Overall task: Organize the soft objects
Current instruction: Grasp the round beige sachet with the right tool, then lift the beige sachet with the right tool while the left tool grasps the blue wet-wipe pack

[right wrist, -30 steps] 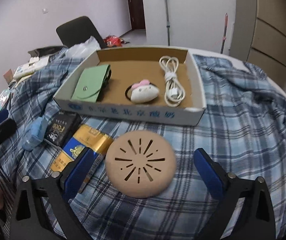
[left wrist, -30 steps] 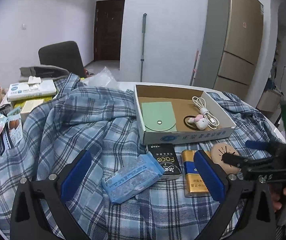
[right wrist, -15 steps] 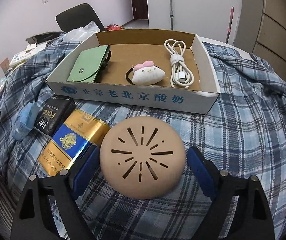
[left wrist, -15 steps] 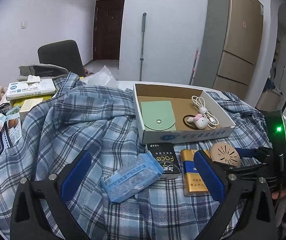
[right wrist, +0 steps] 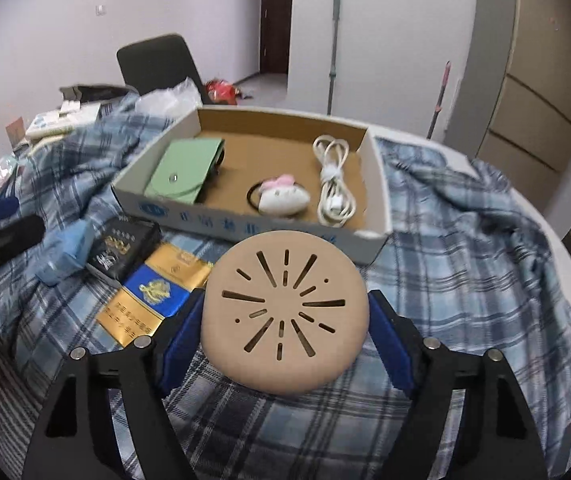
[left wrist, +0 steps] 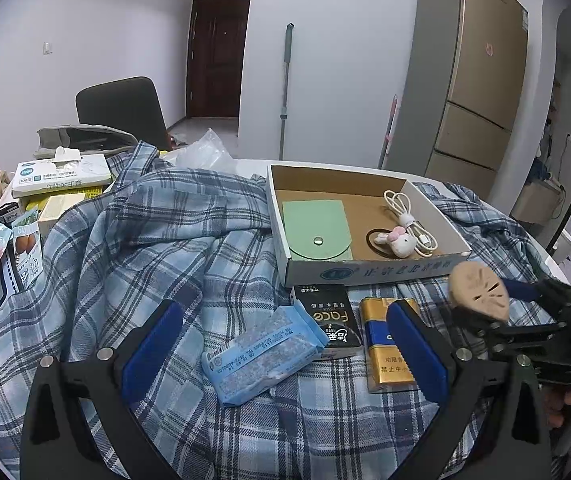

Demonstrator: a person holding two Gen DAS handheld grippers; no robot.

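My right gripper (right wrist: 285, 332) is shut on a round tan slotted pad (right wrist: 284, 316) and holds it lifted off the plaid cloth, just in front of the cardboard box (right wrist: 245, 228). The pad also shows in the left wrist view (left wrist: 479, 290). The box (left wrist: 365, 272) holds a green pouch (right wrist: 183, 170), a plush hair tie (right wrist: 283, 200) and a white cable (right wrist: 333, 180). My left gripper (left wrist: 281, 344) is open, low over a blue tissue pack (left wrist: 263, 350).
A black Face pack (left wrist: 327, 320) and a gold-blue cigarette pack (left wrist: 385, 346) lie on the plaid shirt (left wrist: 125, 248). Boxes and packets (left wrist: 37, 192) are piled at the left. A chair (left wrist: 121, 108) stands behind the table.
My right gripper closed on the tan pad and lifted it off the cloth toward the box. My left gripper stayed open over the tissue pack.
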